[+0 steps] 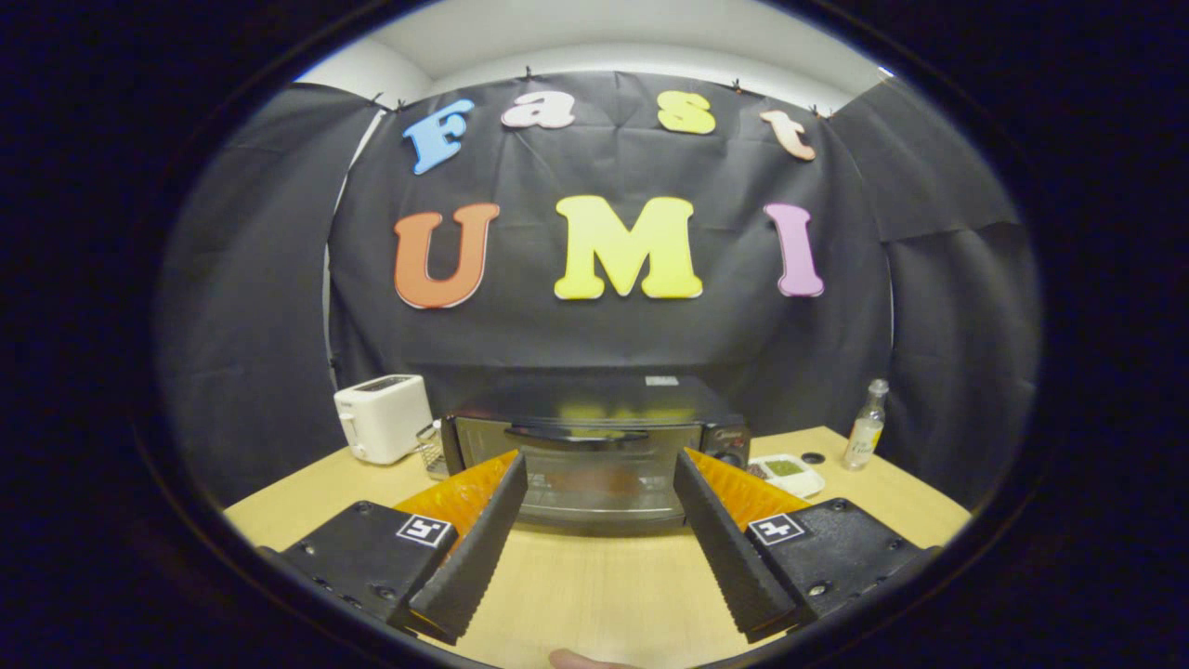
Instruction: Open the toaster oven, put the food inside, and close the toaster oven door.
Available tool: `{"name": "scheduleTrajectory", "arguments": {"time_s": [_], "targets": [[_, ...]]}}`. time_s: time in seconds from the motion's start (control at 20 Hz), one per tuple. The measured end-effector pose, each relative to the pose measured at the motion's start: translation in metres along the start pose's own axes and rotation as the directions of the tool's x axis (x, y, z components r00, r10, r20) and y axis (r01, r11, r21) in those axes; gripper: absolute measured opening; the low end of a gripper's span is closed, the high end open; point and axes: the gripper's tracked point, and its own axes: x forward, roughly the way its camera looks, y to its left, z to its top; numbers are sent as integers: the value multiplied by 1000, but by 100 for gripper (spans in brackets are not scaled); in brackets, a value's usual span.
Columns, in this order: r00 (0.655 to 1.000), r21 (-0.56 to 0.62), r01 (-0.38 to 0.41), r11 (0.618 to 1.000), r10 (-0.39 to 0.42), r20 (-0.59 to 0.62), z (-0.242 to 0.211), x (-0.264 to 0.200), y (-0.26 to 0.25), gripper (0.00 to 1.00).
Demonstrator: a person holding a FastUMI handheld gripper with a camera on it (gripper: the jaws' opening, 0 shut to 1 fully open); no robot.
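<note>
Hovering above the wooden counter (594, 585), the tongs (600, 478) stood spread wide with nothing between their ribbed black fingers (478, 548). Just ahead of them sat the black toaster oven (594, 437), its glass door shut and its handle (576, 434) level with the fingertips. A white toaster (381, 416) stood beyond the left finger, while a small dish of food (787, 472) and a clear bottle (865, 426) lay beyond the right one.
</note>
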Motion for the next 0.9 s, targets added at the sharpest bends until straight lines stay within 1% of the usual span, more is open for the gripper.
{"name": "scheduleTrajectory", "arguments": {"time_s": [0.15, 0.35, 0.5, 0.6, 0.75, 0.8, 0.9], "targets": [[997, 13, 40, 999, -41, 62, 44, -47, -20, 100], [989, 42, 65, 997, -70, 128, 100, -108, -48, 100], [980, 23, 88, 996, -91, 178, 139, -152, -68, 100], [978, 6, 103, 995, -103, 184, 147, -177, -78, 100], [978, 31, 98, 995, -103, 183, 147, -214, -83, 100], [975, 38, 113, 993, -118, 190, 149, -221, -87, 100], [959, 40, 138, 990, -143, 244, 165, -231, -92, 100]]}}
